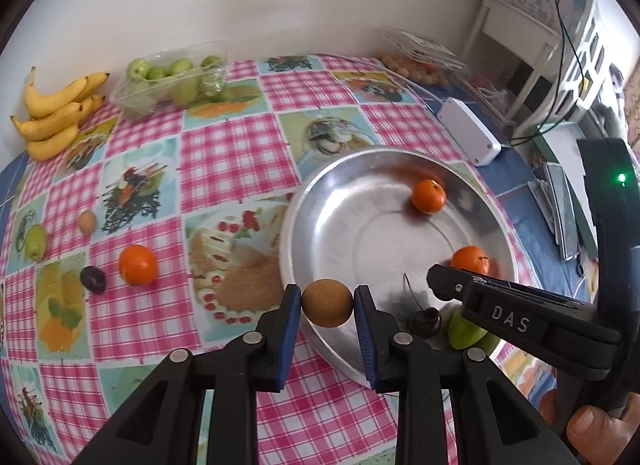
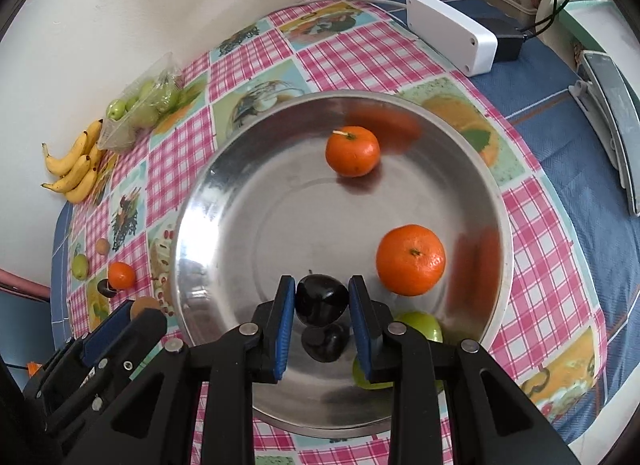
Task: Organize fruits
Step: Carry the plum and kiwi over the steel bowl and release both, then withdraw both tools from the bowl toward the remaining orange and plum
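My left gripper is shut on a small round brown fruit, held over the near left rim of a silver metal plate. In the right wrist view my right gripper is shut on a dark glossy plum just above the plate; a dark shape beneath it looks like its reflection. Two oranges and a green fruit lie in the plate. On the cloth to the left lie an orange, a dark fruit, a brown fruit and a green fruit.
Bananas and a clear tray of green fruits sit by the far wall. A white box and a container of small brown fruits stand at the back right. The two grippers are close together over the plate's near side.
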Tool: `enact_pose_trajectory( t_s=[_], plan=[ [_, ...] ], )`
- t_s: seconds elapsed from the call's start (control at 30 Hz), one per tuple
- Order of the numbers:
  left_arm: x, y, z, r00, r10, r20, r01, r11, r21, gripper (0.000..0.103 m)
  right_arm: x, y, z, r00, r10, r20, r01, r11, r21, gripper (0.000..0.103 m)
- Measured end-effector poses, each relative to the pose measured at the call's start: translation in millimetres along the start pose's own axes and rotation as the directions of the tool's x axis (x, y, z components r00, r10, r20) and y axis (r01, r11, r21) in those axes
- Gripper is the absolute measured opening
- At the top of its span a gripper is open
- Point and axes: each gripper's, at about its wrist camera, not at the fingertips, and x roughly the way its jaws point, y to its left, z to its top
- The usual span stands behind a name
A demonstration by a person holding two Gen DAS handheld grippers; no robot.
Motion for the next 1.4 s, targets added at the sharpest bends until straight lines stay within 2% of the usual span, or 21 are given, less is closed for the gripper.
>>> enact_pose_trajectory(
  t_s=[0.4,0.97,1.0,1.07,1.1,1.3,1.33,1.37,1.4],
  plan=[
    [14.0,-6.8,-6.4,0.999,-0.005,-0.043,0.006,1.000,0.023,0.030,8.8,4.0,-3.0,0.999,0.004,-0.035,-0.004,1.000,-0.013,0.029],
    [15.6,2.4,-5.6,0.998,-0.019,-0.056,0.017,1.000,-0.022,0.031,10.9,6.3,-1.1,1.000,0.011,-0.027,-0.011,1.000,-0.010,0.030],
    [15.1,4.1,-5.6,0.998,-0.017,-0.055,0.016,1.000,-0.026,0.031,10.4,6.5,-0.8,1.000,0.013,-0.022,-0.014,1.000,-0.009,0.031],
    [15.1,8.4,-5.3,0.998,-0.011,-0.054,0.008,0.999,-0.044,0.031,8.9,6.8,-0.5,1.000,0.016,-0.015,-0.016,1.000,-0.009,0.048],
    [15.2,10.2,-5.1,0.998,-0.007,-0.055,0.004,0.999,-0.052,0.031,8.4,6.8,-0.3,1.000,0.018,-0.013,-0.018,1.000,-0.009,0.052],
    [16.8,28.7,-6.6,0.997,0.023,-0.069,-0.032,0.991,-0.127,0.033,8.0,7.0,0.2,1.000,0.021,-0.010,-0.021,1.000,-0.011,0.055],
    [16.9,33.1,-7.2,0.997,0.035,-0.071,-0.045,0.988,-0.146,0.037,7.8,7.2,0.1,1.000,0.021,-0.009,-0.021,1.000,-0.012,0.057],
    [16.8,37.0,-7.9,0.996,0.046,-0.072,-0.057,0.985,-0.162,0.041,7.8,7.2,0.1,1.000,0.020,-0.009,-0.020,1.000,-0.014,0.063],
    [16.9,41.0,-8.6,0.996,0.058,-0.072,-0.070,0.981,-0.180,0.056,7.7,7.9,0.1,1.000,0.018,-0.006,-0.018,1.000,-0.019,0.068]
  ],
)
